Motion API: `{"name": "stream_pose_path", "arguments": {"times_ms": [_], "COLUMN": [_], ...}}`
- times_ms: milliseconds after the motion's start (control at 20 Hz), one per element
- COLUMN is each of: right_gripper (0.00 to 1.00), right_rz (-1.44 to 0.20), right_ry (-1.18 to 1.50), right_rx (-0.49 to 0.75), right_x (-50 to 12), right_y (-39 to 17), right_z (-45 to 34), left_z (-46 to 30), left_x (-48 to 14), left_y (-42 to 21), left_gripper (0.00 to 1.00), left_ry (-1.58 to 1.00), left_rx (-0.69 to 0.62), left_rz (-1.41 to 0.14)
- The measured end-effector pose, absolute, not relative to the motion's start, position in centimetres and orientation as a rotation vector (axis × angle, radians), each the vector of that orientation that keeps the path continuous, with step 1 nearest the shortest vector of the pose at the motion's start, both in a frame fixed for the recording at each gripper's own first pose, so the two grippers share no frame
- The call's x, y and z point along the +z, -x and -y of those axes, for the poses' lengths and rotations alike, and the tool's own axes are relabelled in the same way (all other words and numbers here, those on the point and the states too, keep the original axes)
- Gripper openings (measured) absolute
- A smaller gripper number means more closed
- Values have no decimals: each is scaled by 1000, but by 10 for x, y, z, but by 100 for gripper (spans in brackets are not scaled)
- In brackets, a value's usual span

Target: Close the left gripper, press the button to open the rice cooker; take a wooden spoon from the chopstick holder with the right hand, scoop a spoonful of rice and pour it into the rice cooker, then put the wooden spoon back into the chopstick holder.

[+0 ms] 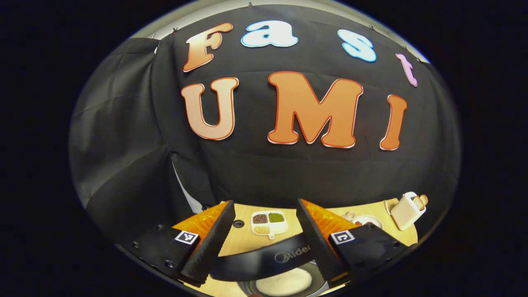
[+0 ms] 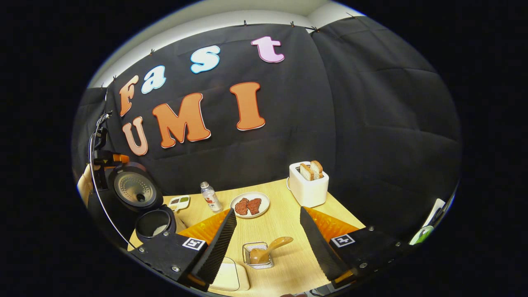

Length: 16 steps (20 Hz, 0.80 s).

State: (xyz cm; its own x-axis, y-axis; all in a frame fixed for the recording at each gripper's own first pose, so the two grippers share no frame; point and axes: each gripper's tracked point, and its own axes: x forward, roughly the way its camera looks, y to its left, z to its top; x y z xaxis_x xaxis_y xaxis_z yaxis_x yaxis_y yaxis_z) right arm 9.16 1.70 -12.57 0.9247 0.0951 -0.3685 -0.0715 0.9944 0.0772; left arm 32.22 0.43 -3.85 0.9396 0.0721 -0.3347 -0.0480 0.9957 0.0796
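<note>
Low in the left gripper view sits the left gripper (image 1: 266, 243): two black fingers with ribbed inner faces, bright orange panels on their outer sides. Each finger runs back into a black block studded with small screws and topped by a square black-and-white marker. Over to the right gripper view and the right gripper (image 2: 268, 243) at the bottom of the frame is its twin: ribbed black fingers, orange flanks, screwed black blocks, one square marker apiece, an orange edge peeking out beneath each block.

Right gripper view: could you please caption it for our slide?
Open hand-held gripper faces the wooden spoon in its holder; rice cooker stands open.
</note>
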Motion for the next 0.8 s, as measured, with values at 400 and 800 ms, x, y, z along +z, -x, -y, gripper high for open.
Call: {"name": "stream_pose_path", "arguments": {"times_ms": [400,800], "right_gripper": [95,95], "right_rz": [-304,-323], "right_ry": [10,-22], "right_rx": [88,158], "right_x": [-83,-90], "right_y": [-89,-77], "right_z": [-2,-5], "left_z": [23,52], "left_x": [-61,-141], "left_y": [-274,-201], "left_gripper": [100,100], "left_ry": [-67,-56], "left_rx": [5,3], "left_rz": [-405,-474]}}
